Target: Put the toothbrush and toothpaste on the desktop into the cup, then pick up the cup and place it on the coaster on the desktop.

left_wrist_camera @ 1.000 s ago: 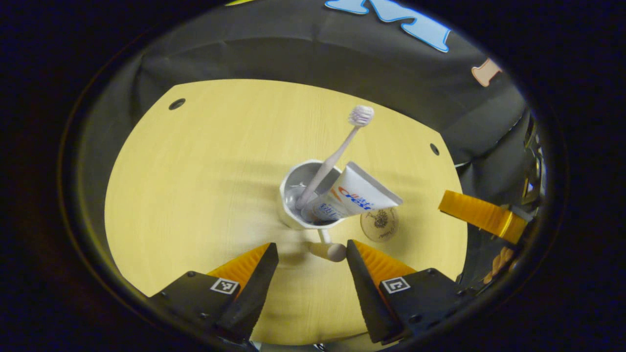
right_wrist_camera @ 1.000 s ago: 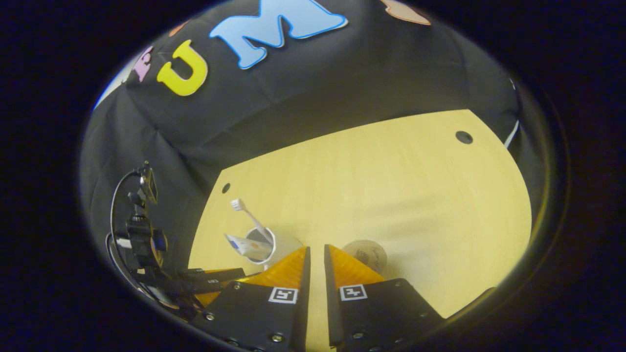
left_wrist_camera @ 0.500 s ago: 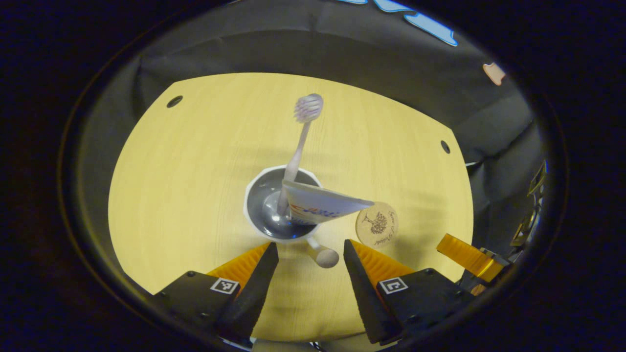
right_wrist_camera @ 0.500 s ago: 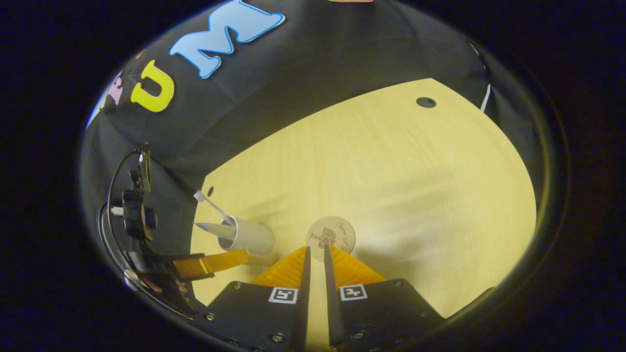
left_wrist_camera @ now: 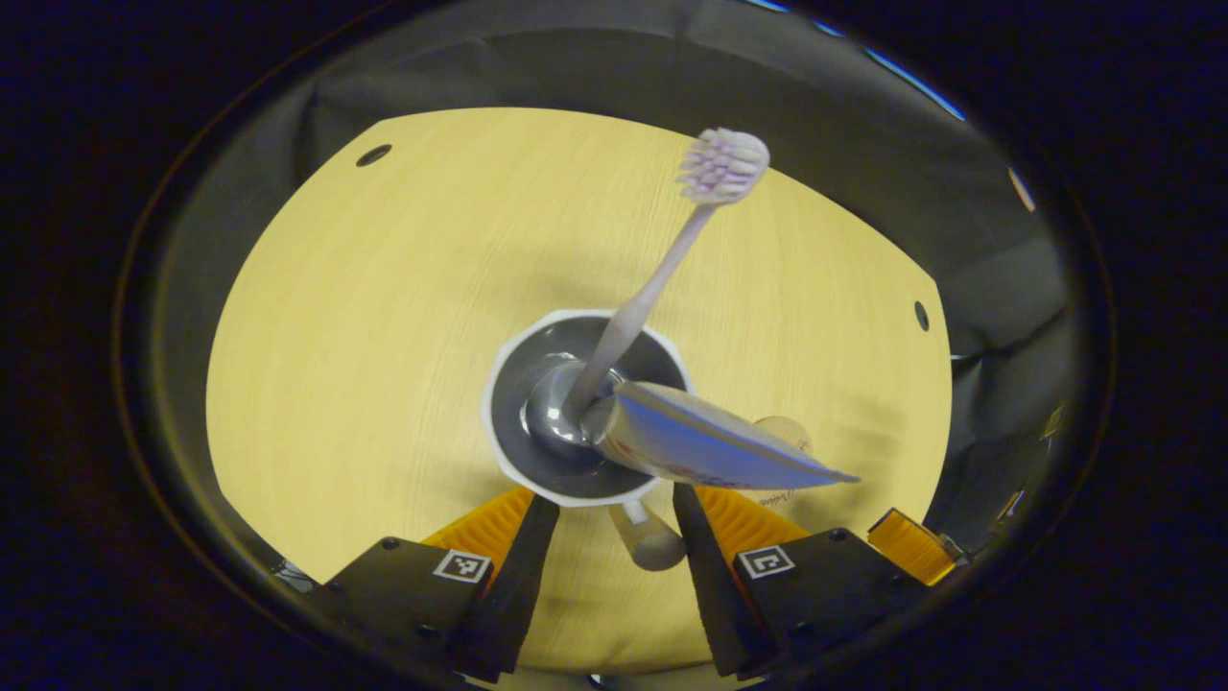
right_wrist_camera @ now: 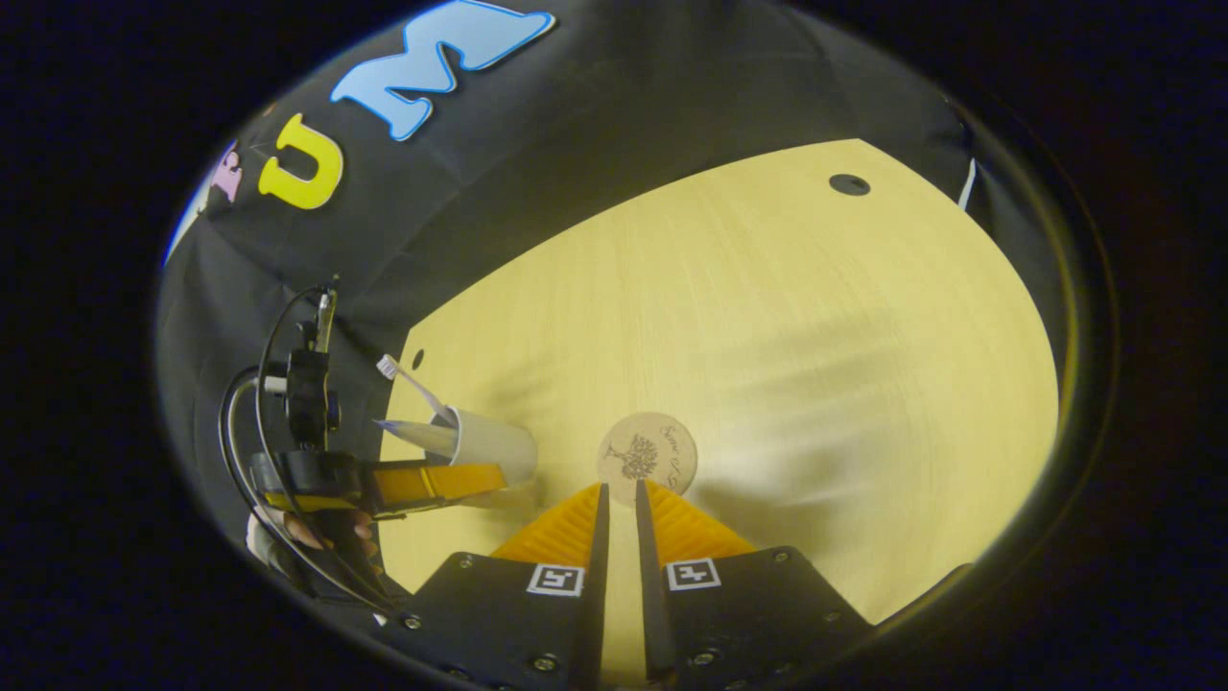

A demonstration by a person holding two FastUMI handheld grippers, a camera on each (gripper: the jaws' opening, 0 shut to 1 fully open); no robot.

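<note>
Left hand-held gripper [left_wrist_camera: 606,509], spread, straddles the cup's [left_wrist_camera: 585,408] handle [left_wrist_camera: 648,537] at lower centre: pinch it squarely, lift level toward the coaster [right_wrist_camera: 648,459].

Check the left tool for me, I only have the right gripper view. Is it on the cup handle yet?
Observer: Not clamped. In the left gripper view, the handle of the cup sits between the left tool's open fingers.
Operator: Both items seated in the cup?
Observer: Yes. The toothbrush and the toothpaste both reach down to the cup's bottom and lean out over its rim.
</note>
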